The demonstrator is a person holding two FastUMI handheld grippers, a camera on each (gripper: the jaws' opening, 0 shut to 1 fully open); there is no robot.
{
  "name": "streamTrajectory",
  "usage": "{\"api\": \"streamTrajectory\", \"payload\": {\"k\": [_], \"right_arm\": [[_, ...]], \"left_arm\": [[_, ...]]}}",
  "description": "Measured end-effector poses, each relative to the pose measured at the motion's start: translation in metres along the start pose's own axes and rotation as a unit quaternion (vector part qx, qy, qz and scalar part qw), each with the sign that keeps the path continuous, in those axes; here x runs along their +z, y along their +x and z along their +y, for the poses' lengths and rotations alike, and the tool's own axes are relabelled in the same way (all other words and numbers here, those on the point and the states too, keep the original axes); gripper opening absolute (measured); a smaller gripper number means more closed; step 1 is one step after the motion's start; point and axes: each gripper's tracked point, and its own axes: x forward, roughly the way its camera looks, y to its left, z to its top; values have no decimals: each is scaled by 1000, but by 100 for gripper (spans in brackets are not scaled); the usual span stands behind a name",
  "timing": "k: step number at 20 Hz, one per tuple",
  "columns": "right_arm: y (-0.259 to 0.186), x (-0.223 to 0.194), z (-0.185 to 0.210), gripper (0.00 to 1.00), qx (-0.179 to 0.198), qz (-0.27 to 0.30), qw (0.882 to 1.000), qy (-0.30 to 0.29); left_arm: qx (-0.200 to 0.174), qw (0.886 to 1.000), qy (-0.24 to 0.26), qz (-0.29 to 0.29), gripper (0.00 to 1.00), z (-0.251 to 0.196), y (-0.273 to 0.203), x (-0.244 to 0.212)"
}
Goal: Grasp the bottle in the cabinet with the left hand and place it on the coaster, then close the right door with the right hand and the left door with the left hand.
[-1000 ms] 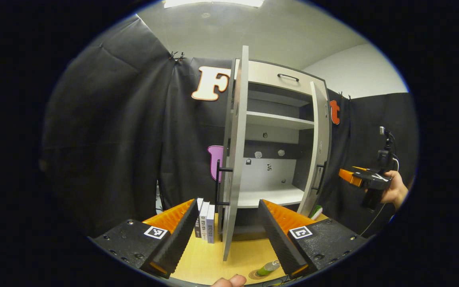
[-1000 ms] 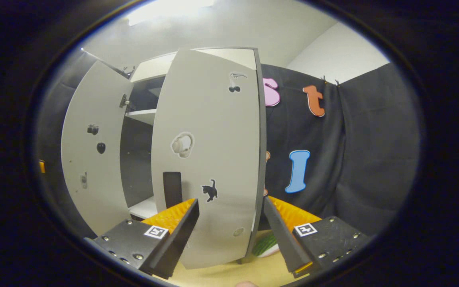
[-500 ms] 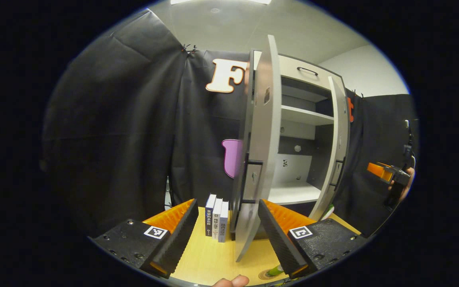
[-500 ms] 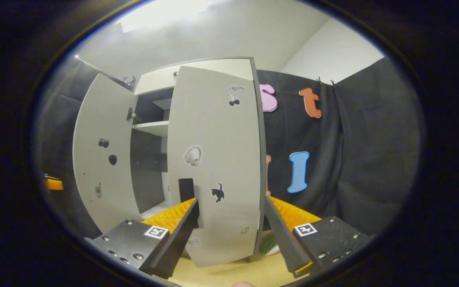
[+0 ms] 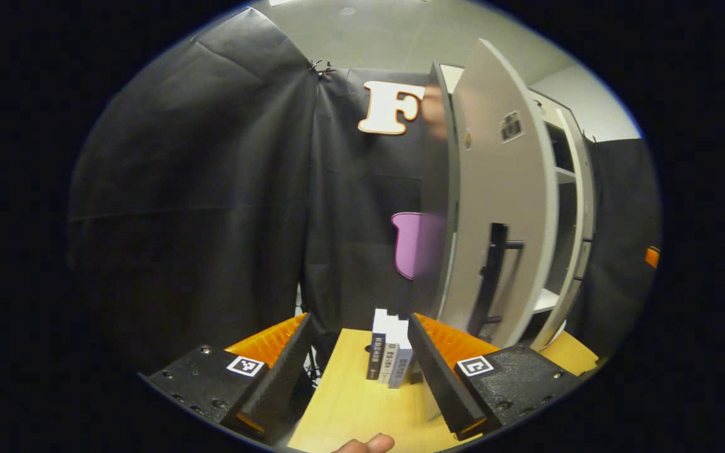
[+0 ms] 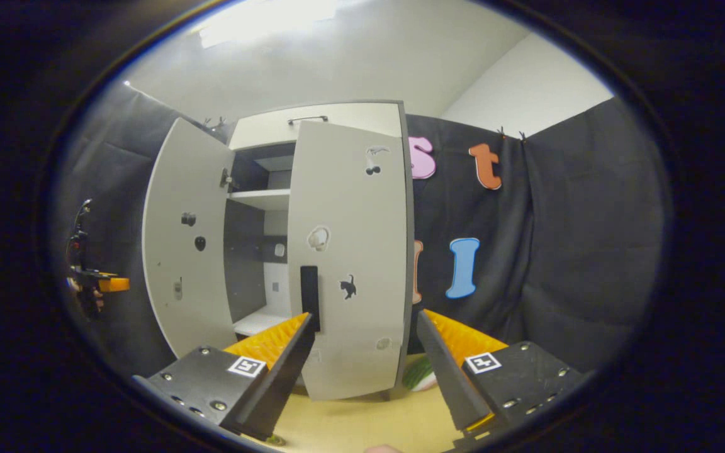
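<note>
1. My left gripper [image 5: 357, 371] has its jaws spread wide, nothing between them but a row of small books [image 5: 391, 352] standing on the table [image 5: 350, 402] just ahead.
2. Left door [image 5: 501, 207] is up ahead to the right of those jaws, partly swung, black handle [image 5: 488, 277] facing me.
3. My right gripper [image 6: 365, 371] has jaws spread too, gripping nothing, with the right door [image 6: 350, 264] straight ahead and not fully shut.
4. Can't make out the bottle or coaster, sorry.
</note>
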Motion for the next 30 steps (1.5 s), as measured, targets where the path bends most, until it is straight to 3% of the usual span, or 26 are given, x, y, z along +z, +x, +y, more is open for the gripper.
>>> {"api": "streamTrajectory", "payload": {"k": [6, 10, 14, 16, 19, 23, 27, 30], "right_arm": [[-32, 23, 22, 99, 30, -29, 999, 24], [-39, 22, 19, 96, 30, -25, 999, 12], [-41, 17, 3, 99, 19, -20, 1000, -7], [-40, 13, -5, 96, 7, -19, 1000, -13], [-40, 7, -2, 99, 8, -12, 1000, -8], [-47, 9, -5, 99, 12, -20, 1000, -9], [-48, 9, 0, 99, 17, -21, 1000, -5], [-49, 9, 5, 99, 15, -15, 1000, 0]], "left_arm": [[13, 1000, 9, -13, 93, 17, 22, 23], [-4, 1000, 15, -19, 93, -4, 36, 31], [-44, 999, 28, -11, 94, -44, 50, 34], [-96, 995, 7, -6, 95, -87, 51, 32], [-96, 995, 40, -9, 86, -108, 42, 33], [-83, 997, 3, 9, 87, -115, 40, 25], [-67, 998, 10, 1, 84, -116, 38, 28], [-90, 996, 12, 3, 87, -136, 38, 26]]}}
